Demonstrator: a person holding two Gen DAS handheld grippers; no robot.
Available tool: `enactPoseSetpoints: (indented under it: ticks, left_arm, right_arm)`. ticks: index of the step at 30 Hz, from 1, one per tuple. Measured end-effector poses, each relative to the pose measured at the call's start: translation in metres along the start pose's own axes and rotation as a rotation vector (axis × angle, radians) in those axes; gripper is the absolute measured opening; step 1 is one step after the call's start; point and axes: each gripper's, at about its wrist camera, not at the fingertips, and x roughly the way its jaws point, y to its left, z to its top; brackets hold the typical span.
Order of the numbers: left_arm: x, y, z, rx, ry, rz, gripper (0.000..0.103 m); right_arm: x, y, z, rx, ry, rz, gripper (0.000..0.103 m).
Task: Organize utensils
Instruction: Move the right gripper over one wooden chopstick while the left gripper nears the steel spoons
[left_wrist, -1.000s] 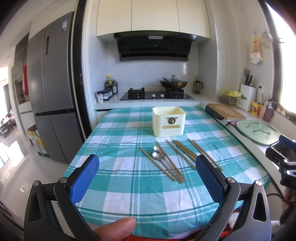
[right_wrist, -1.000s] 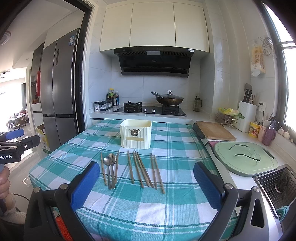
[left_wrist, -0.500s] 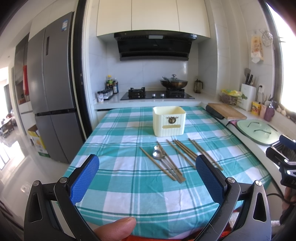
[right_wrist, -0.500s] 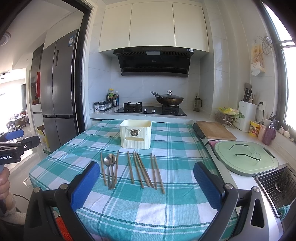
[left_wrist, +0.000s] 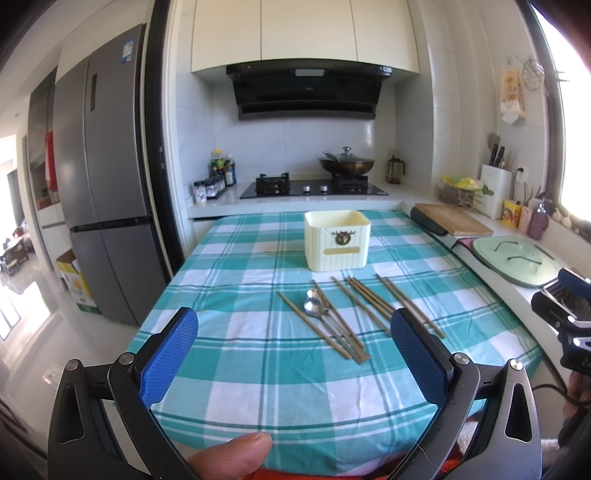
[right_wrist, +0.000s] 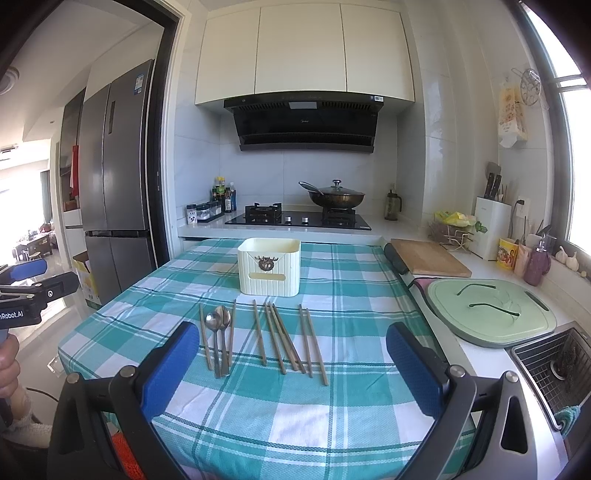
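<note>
A cream utensil holder (left_wrist: 337, 240) (right_wrist: 269, 267) stands upright at the middle of the checked table (left_wrist: 236, 280) (right_wrist: 347, 280). In front of it lie two metal spoons (left_wrist: 317, 306) (right_wrist: 218, 323) and several wooden chopsticks (left_wrist: 369, 299) (right_wrist: 284, 338), side by side. My left gripper (left_wrist: 293, 354) is open and empty, held near the table's front edge, short of the utensils. My right gripper (right_wrist: 288, 363) is also open and empty, hovering over the near part of the table. Each gripper shows at the edge of the other's view.
A fridge (left_wrist: 107, 177) stands at the left. Behind the table are a stove with a lidded wok (right_wrist: 334, 195) and bottles. On the right counter sit a wooden board (right_wrist: 428, 258), a green lid (right_wrist: 487, 310) and a sink (right_wrist: 554, 362). A thumb (left_wrist: 229, 456) shows at the bottom.
</note>
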Motion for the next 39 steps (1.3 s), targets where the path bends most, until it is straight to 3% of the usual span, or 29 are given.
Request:
enactPoseSetpoints:
  ticks: [9,19,26,34,39]
  left_arm:
    - [0.009,0.001,0.000,-0.001,0.025,-0.004,0.103]
    - [0.055,0.003,0.007,-0.030,0.081,-0.008,0.103]
    - [0.113,-0.006,-0.001,-0.028,0.184,-0.002,0.103]
    - [0.209,-0.008,-0.031,-0.084,0.353,0.020,0.103]
    - [0.261,-0.014,-0.044,-0.061,0.405,0.108,0.103]
  right_arm:
    - [0.000,-0.001,0.000,-0.001,0.001,-0.002,0.103]
    - [0.018,-0.012,0.001,-0.005,0.017,-0.051,0.103]
    - [0.047,-0.028,-0.007,0.007,0.061,-0.098,0.103]
    - [0.090,-0.044,-0.022,0.003,0.144,-0.128,0.103]
    - [0.111,-0.051,-0.025,0.003,0.176,-0.132,0.103]
